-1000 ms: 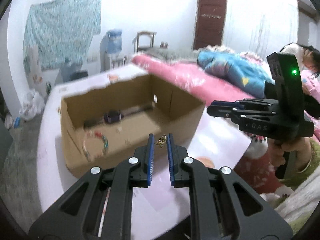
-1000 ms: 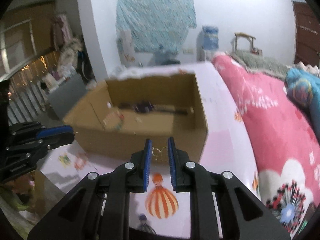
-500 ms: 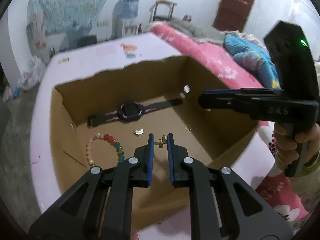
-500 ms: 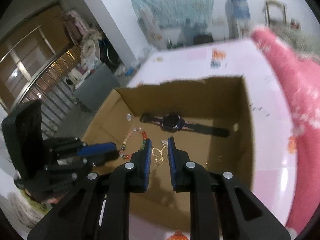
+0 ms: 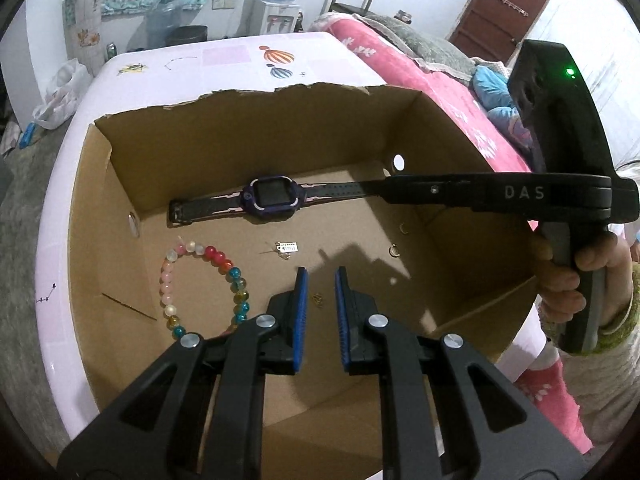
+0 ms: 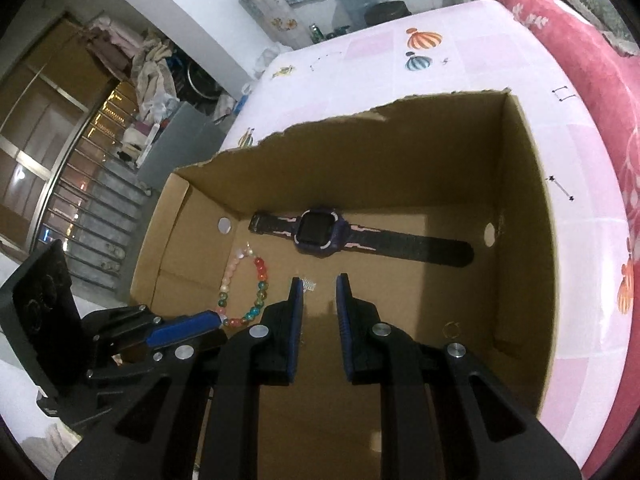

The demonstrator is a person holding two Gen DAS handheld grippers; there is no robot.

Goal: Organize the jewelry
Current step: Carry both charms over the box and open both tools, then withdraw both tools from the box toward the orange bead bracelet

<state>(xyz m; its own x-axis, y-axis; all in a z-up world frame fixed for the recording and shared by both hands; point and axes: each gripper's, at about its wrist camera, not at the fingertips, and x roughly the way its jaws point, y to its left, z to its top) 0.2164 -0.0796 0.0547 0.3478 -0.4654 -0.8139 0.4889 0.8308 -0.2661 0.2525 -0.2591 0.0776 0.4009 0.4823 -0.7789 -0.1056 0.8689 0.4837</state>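
1. Both claws are tipped down over the open cardboard box (image 5: pixel 240 128), which sits on the pale pink bench (image 5: pixel 224 56) with a pink-covered bed (image 5: pixel 420 76) just beside it.
2. Left claw (image 5: pixel 321 273): its blue pads stand a narrow gap apart. A tiny gold piece (image 5: pixel 318 299) shows in that gap, far narrower than the gap itself and touching neither pad. It looks to lie on the box floor.
3. Right claw (image 6: pixel 319 280): pads also slightly apart, and nothing shows between them. A hand (image 5: pixel 576 280) grips its handle at the box's right wall, and a green light glows on its body.
4. On the box floor, a dark purple watch (image 5: pixel 274 196) lies flat along the far wall with its strap stretched out.
5. Nearer the left wall is a bead bracelet (image 5: pixel 236 274) of pink, red and teal beads, looped in a ring.
6. Between the two is a small silver tag (image 5: pixel 287 247).
7. Over to the right lies a little gold ring (image 5: pixel 395 251), with a second one just behind it.
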